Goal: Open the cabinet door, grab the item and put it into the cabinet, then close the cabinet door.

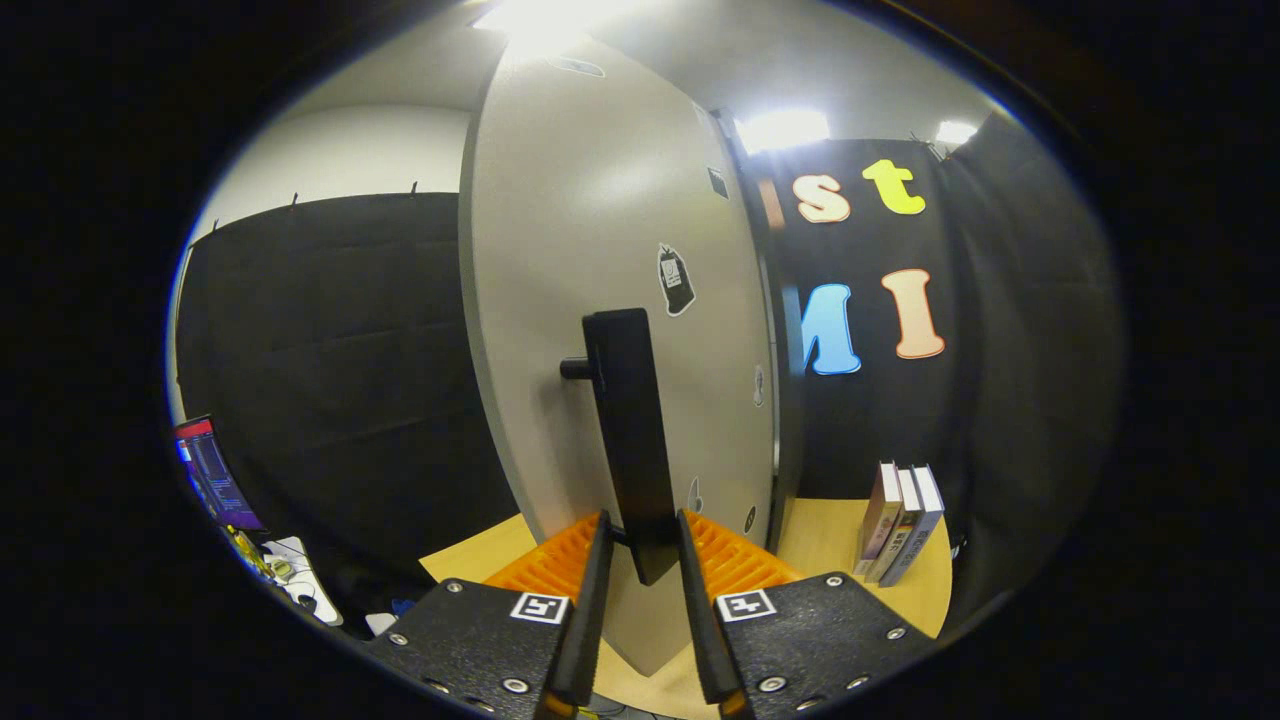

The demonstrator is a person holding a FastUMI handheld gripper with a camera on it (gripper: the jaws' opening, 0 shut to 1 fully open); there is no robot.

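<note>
The tall pale grey cabinet door (600, 260) stood upright on edge, its long axis vertical, its flat face with several small stickers turned toward the right. On it sat a long black bar handle (632, 430), also upright, held off the door by a short black round post near its upper end. The gripper (645, 545) had its two fingers set either side of the handle's lower end; the handle lay between them, with slim gaps showing on each side, so I could not tell whether both fingers pressed on it. One sticker (676, 280) on the door was dark with a white outline; its print was too small to read.

The cabinet stood on a light wooden tabletop (830, 540). Near the tabletop's right edge, beyond the fingers, three thin books (900, 525) stood upright side by side, spines facing the gripper, titles unreadable. Black cloth walled the booth behind. Bright ceiling lights (785, 128) shone above. Past the tabletop's left edge, lower down, a lit monitor (213, 475) glowed beside some clutter.
</note>
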